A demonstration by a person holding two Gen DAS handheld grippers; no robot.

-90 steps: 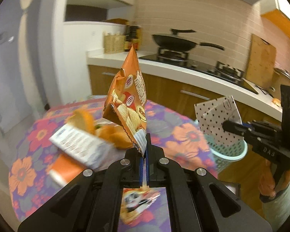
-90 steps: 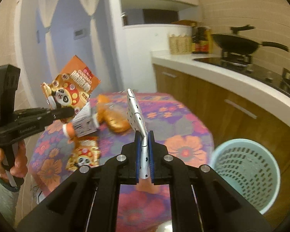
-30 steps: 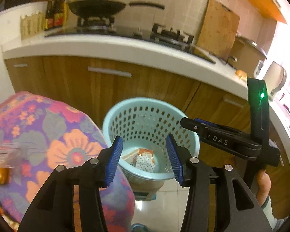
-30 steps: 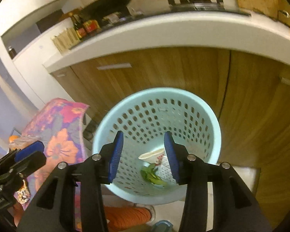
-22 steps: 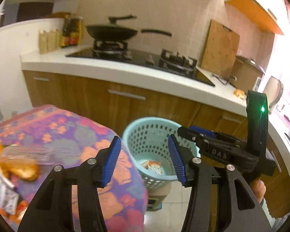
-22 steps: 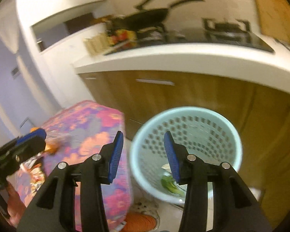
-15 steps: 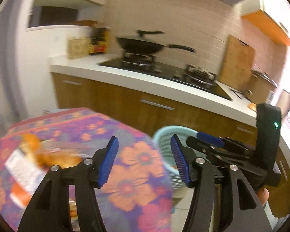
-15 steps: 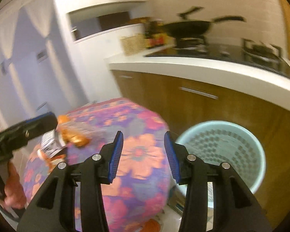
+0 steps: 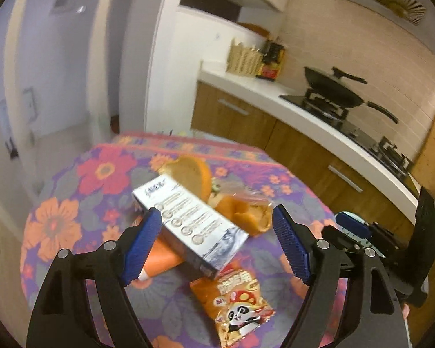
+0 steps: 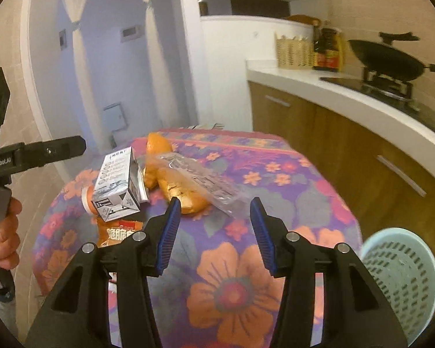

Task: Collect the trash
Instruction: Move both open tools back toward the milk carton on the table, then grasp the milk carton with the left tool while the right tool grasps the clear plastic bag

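Black wok (image 9: pixel 333 94) on gas stove at 2 o'clock, wicker basket (image 9: pixel 243 58) and dark sauce bottles (image 9: pixel 271 61) on white counter at 1 o'clock, wooden cabinets (image 10: pixel 327 142) below, floral tablecloth (image 10: pixel 237 290) centre, white curtains (image 10: pixel 72 8) at 11 o'clock.

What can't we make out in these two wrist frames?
- Basket contents: right wrist view, cut off by the frame edge, inside not visible; absent from the left wrist view.
- Orange item under the carton: left wrist view, mostly covered by the carton and the left finger.
- Snack bag: right wrist view, half hidden behind the right gripper.
- Clear bag contents: motion blur, orange lumps only.
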